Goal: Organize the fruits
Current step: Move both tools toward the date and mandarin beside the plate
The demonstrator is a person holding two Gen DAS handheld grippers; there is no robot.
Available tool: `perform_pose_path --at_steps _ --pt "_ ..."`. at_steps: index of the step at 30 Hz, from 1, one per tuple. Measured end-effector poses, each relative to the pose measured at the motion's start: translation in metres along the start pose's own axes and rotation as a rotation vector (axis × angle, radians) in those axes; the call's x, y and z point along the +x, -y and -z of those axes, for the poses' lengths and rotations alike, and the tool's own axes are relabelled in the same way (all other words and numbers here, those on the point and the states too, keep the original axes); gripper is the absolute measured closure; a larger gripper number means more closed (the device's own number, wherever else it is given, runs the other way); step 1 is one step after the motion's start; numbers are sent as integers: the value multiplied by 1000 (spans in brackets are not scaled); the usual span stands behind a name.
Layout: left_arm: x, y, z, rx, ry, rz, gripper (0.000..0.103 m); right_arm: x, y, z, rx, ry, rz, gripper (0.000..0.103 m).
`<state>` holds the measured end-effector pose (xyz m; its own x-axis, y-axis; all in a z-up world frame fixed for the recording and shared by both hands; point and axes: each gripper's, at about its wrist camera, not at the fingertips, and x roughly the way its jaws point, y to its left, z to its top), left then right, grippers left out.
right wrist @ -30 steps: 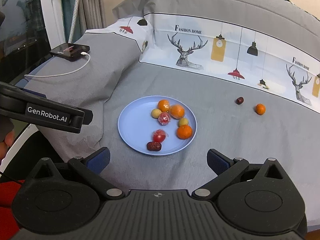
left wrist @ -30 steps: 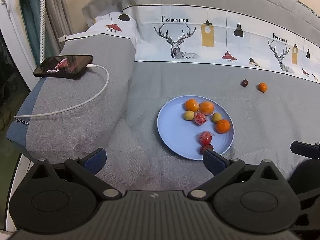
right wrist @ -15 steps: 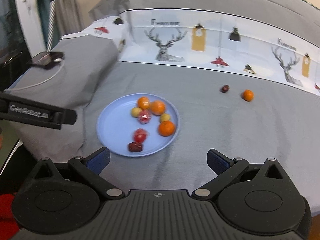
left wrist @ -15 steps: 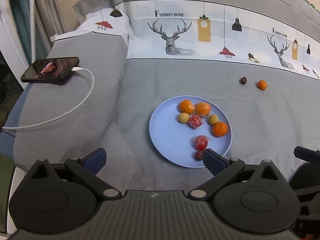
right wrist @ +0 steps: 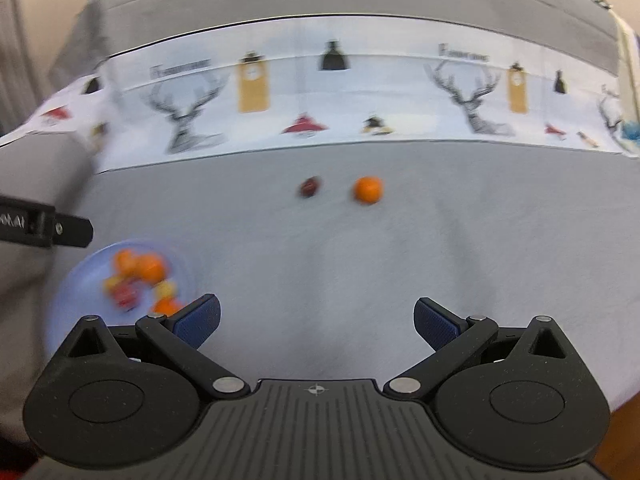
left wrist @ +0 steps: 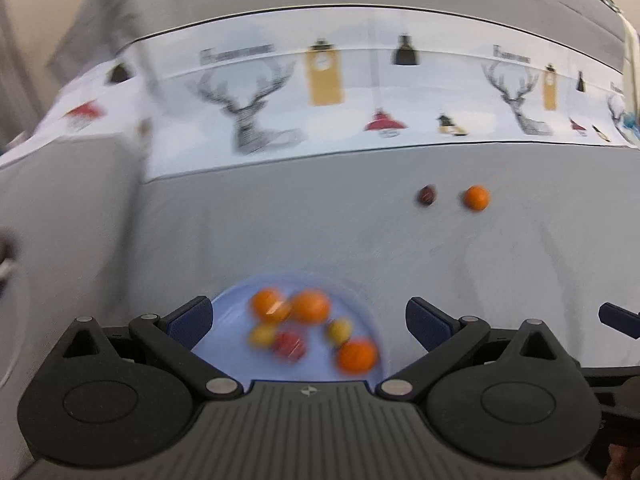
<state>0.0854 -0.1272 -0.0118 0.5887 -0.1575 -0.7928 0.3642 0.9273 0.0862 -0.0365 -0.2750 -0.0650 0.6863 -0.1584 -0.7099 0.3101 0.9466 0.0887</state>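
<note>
Fruits sit in two groups on the grey bedspread (right wrist: 400, 260). Most of them are piled on my round pale-blue plate (left wrist: 228, 300): I count three orange ones, two small yellow ones and a red one in the left wrist view, though motion blur smears them and I cannot tell what kinds they are. Well apart from the plate, farther up the bed, a small round orange fruit (right wrist: 367, 189) lies on the cloth with a small dark reddish-brown fruit (right wrist: 310, 187) just beside it on its left; the two do not touch.

My left gripper (left wrist: 308, 316) hovers over the near part of the plate with its blue-padded fingers (left wrist: 192, 318) spread wide and nothing between them. My right gripper (right wrist: 316, 318) is likewise spread wide and empty, over bare cloth, with the plate off to its lower left and the two loose fruits ahead of it, well apart from its tips.

Behind the loose fruits runs a white printed band (right wrist: 320, 92) with deer heads and hanging lamps on it.
</note>
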Motion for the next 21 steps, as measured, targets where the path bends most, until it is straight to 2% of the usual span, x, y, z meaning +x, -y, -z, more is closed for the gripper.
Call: perform_pose_path --at_steps 7,10,13,17,19,21 --pt "115 57 -70 90 -42 114 0 93 52 -29 6 37 84 1" --pt "164 77 -88 130 -64 128 0 142 68 -39 -17 35 88 1" --pt "209 92 -101 167 -100 146 0 186 75 -49 -42 14 73 1" --pt "249 106 -109 208 -136 146 0 231 72 -62 -117 6 20 1" --pt "266 112 -111 236 -160 124 0 245 72 -66 -129 23 3 1" --pt "273 112 -113 230 -157 137 0 252 75 -70 -105 28 -17 1"
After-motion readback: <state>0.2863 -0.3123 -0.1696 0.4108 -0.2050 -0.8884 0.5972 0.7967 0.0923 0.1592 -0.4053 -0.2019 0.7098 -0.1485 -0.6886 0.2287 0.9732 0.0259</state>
